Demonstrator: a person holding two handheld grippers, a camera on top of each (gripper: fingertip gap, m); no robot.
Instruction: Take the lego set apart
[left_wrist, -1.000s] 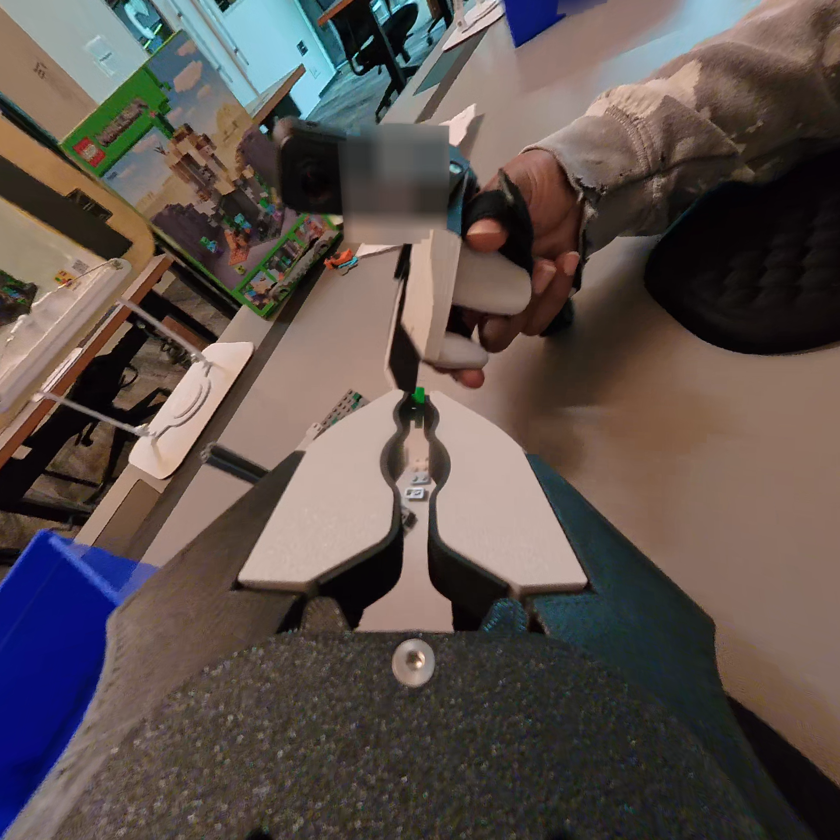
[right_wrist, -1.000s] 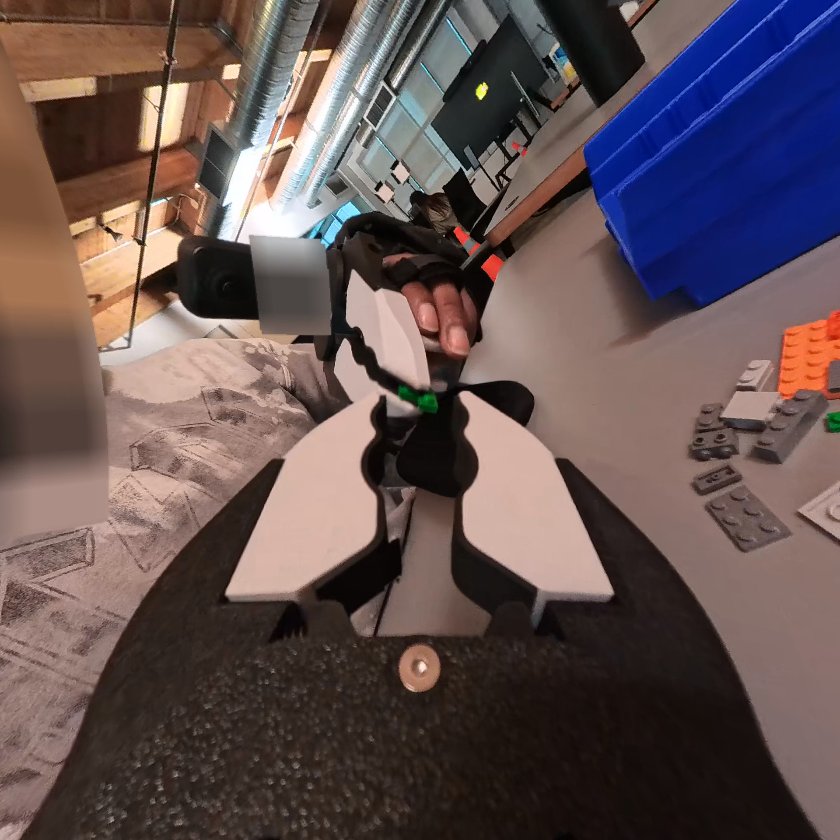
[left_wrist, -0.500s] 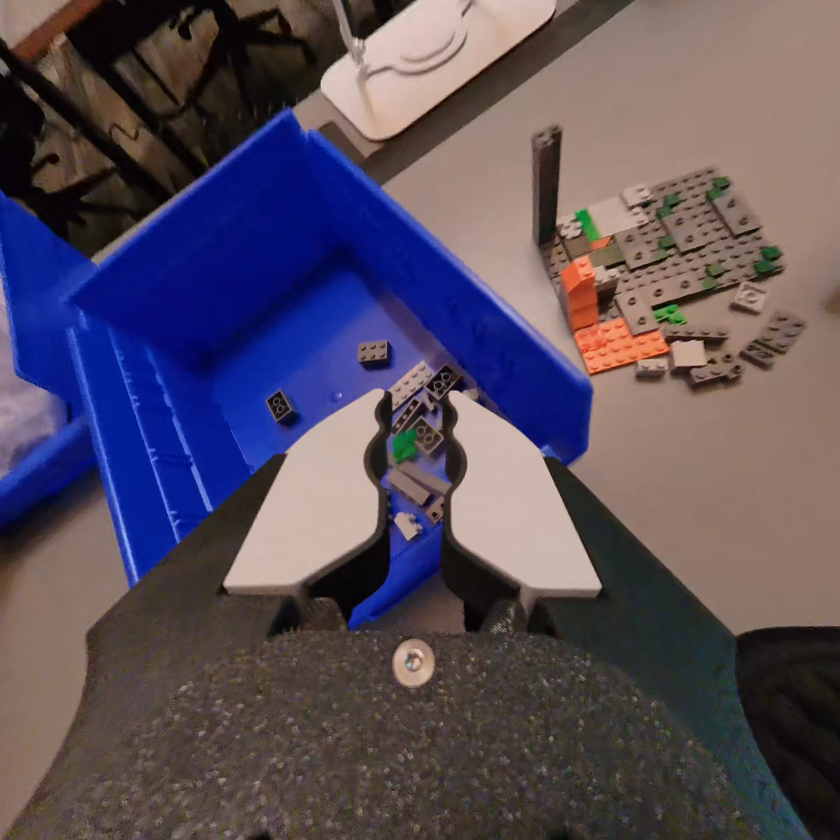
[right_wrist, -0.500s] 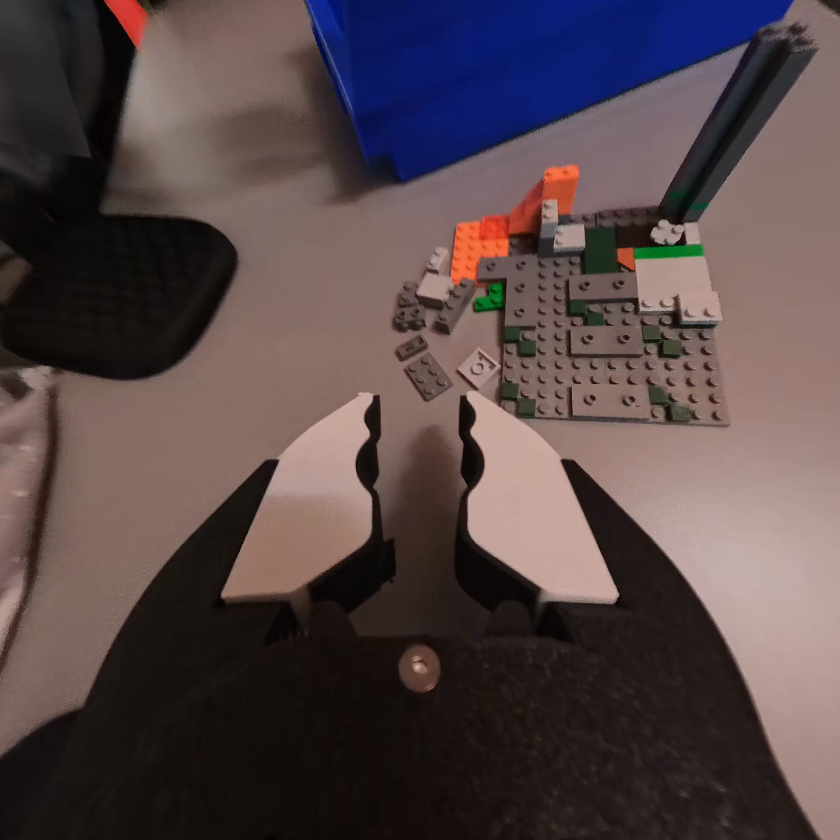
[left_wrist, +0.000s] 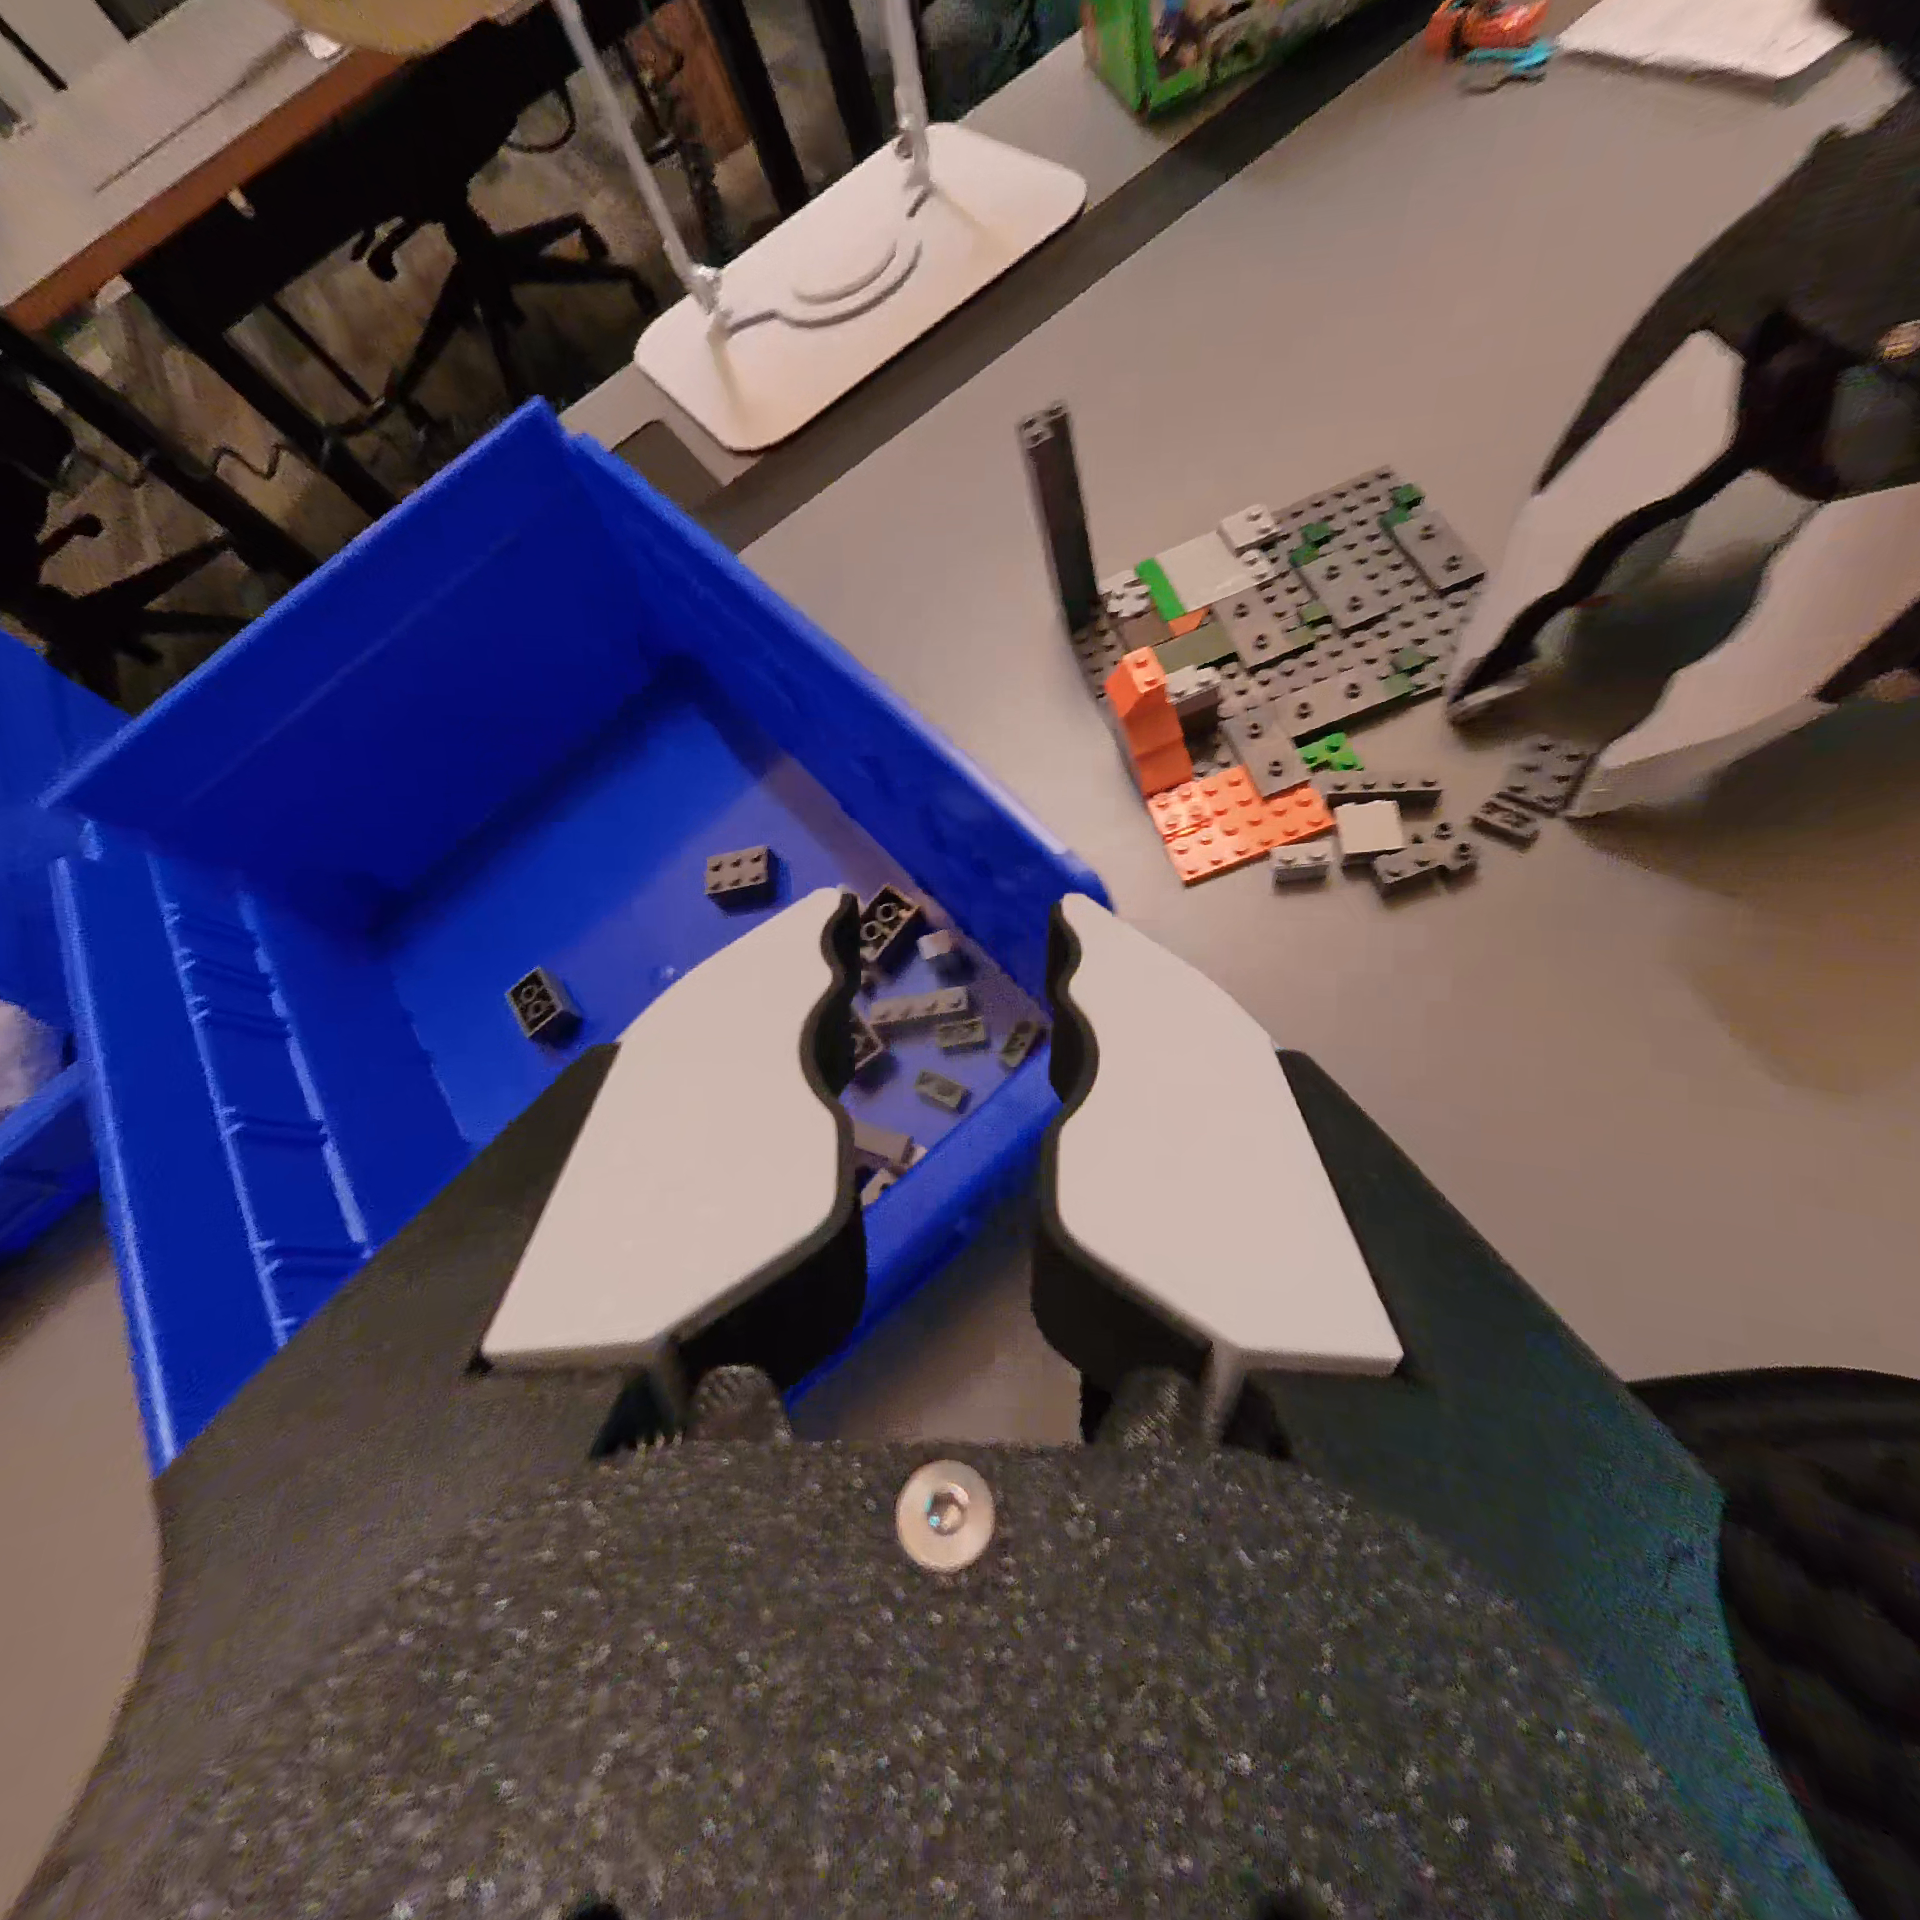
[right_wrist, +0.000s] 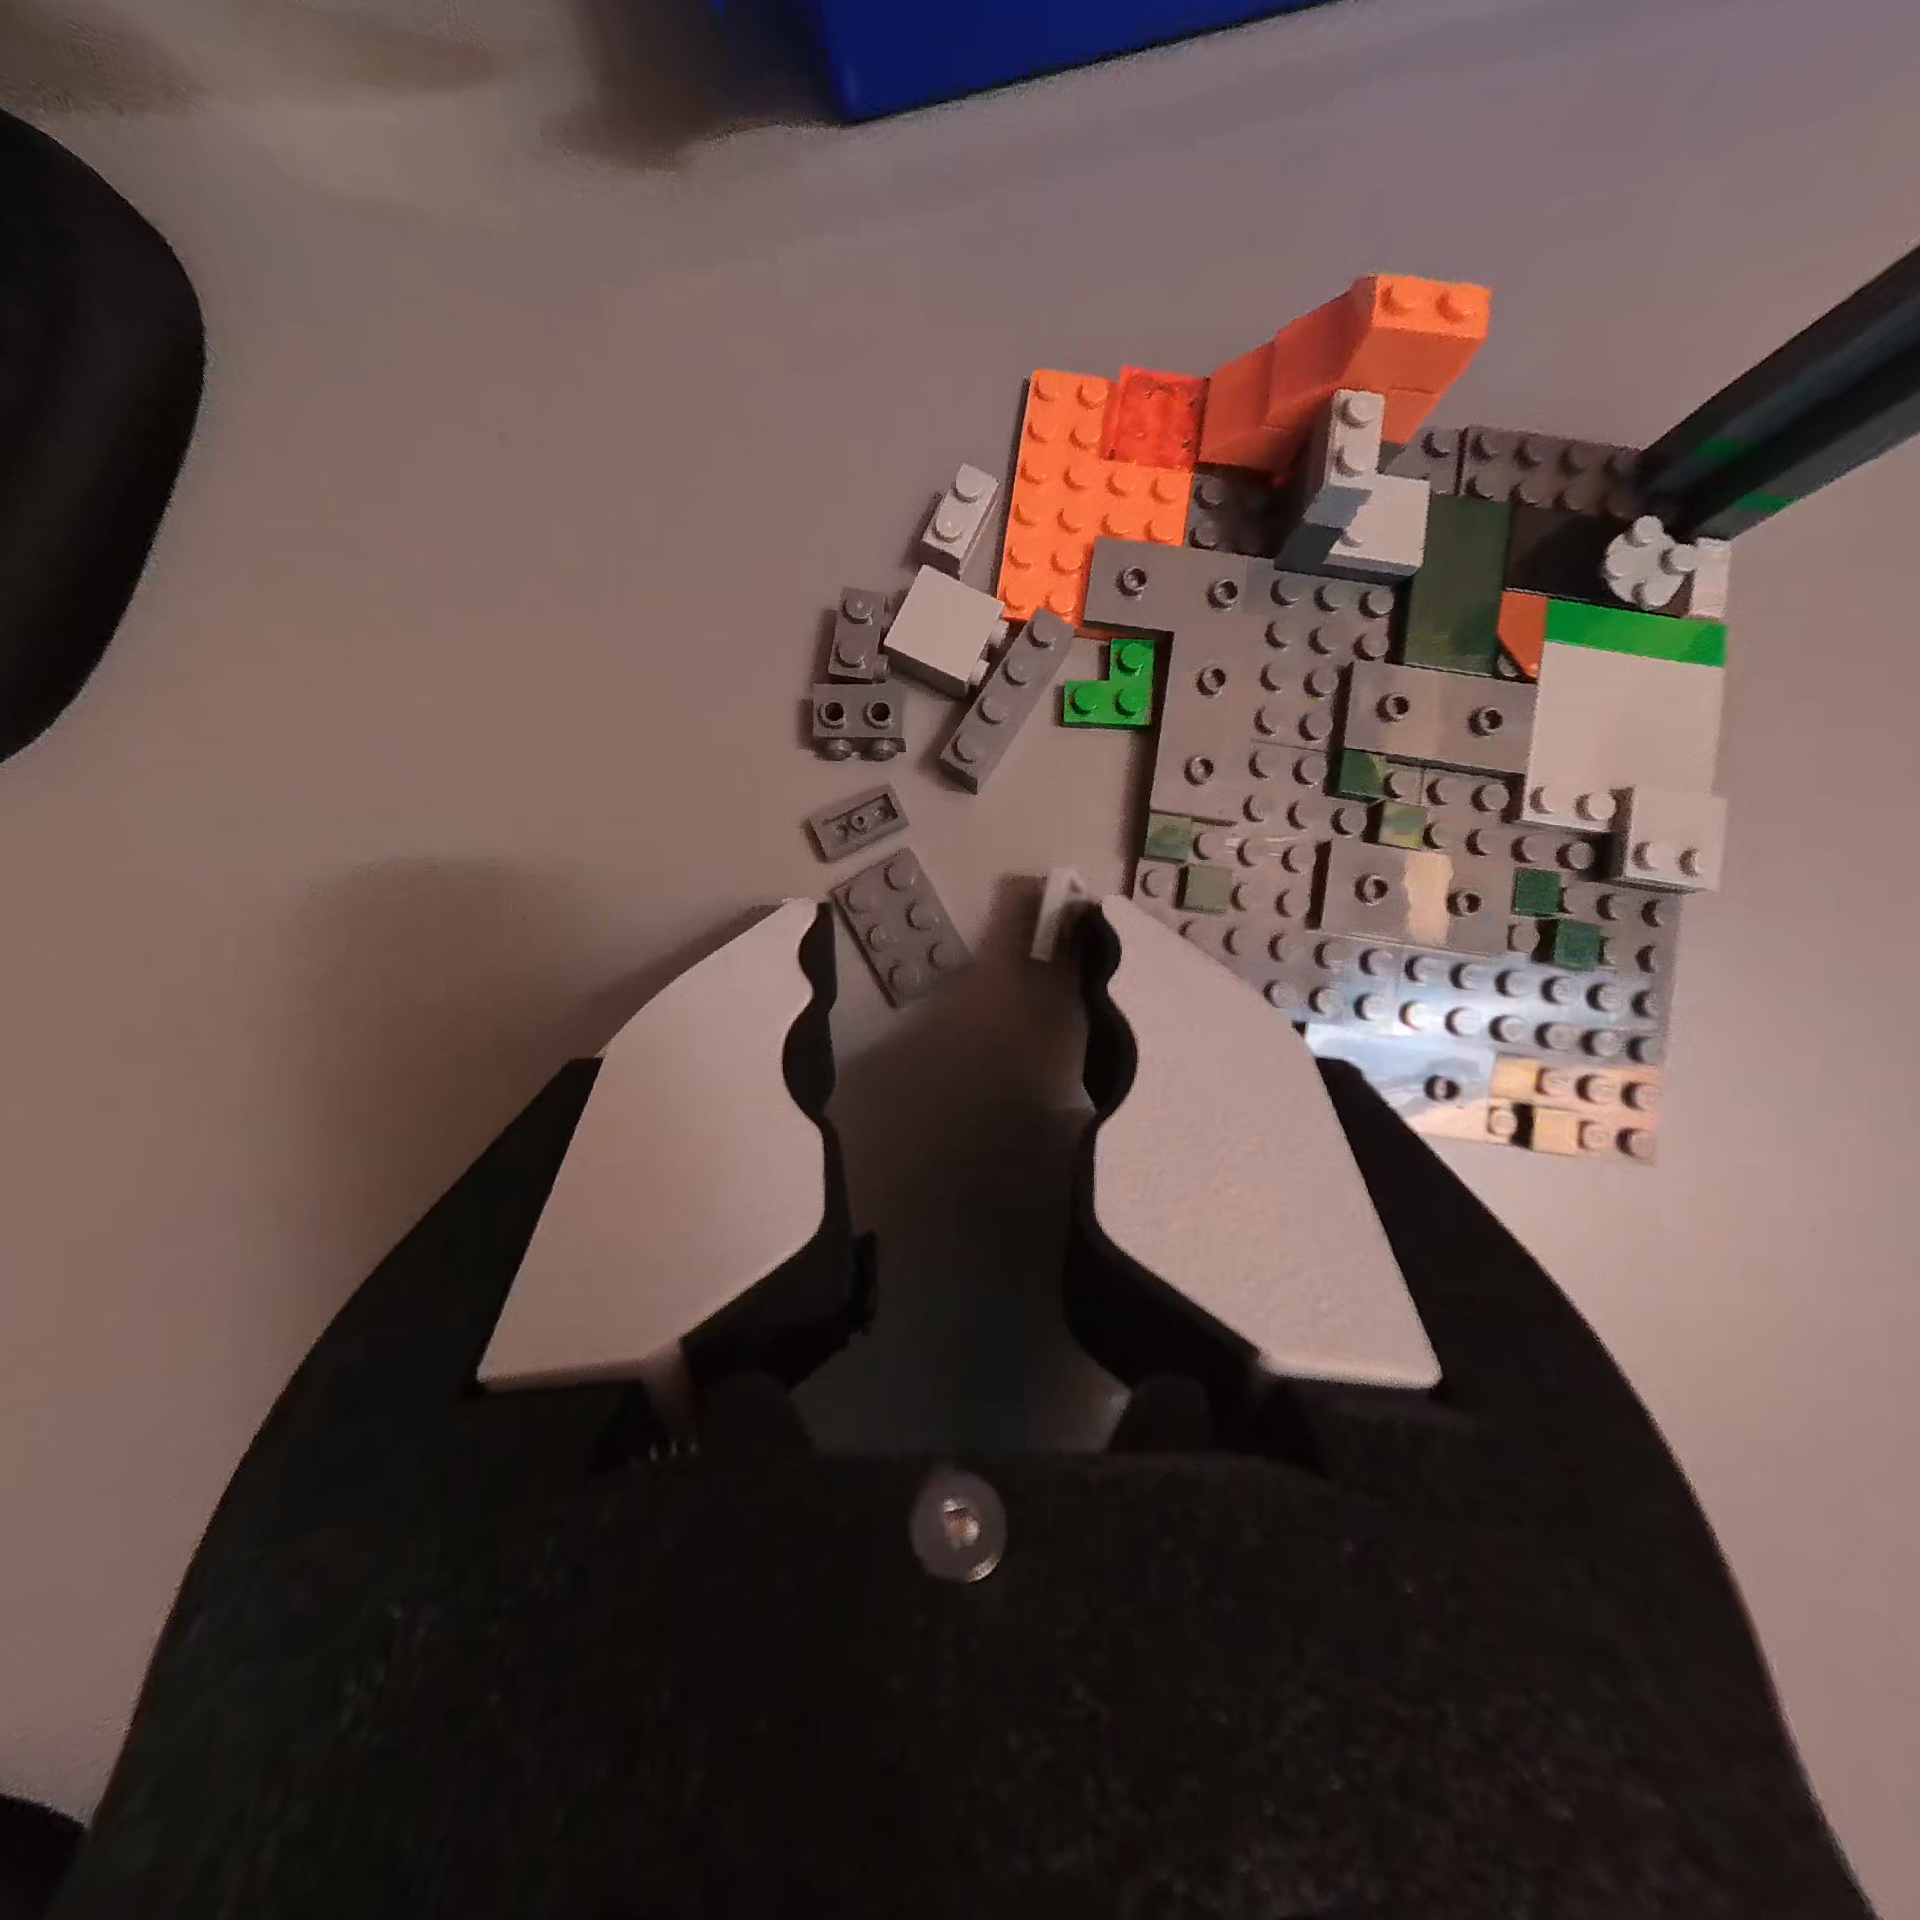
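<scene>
So the little green piece I was pinching a second ago is dropped, and my left tongs (left_wrist: 945, 935) hang apart over the blue bin (left_wrist: 582, 582). Right tongs (right_wrist: 951, 920), apart too, are down by the loose plates beside the lego set (right_wrist: 1413, 831), plenty still attached.
</scene>
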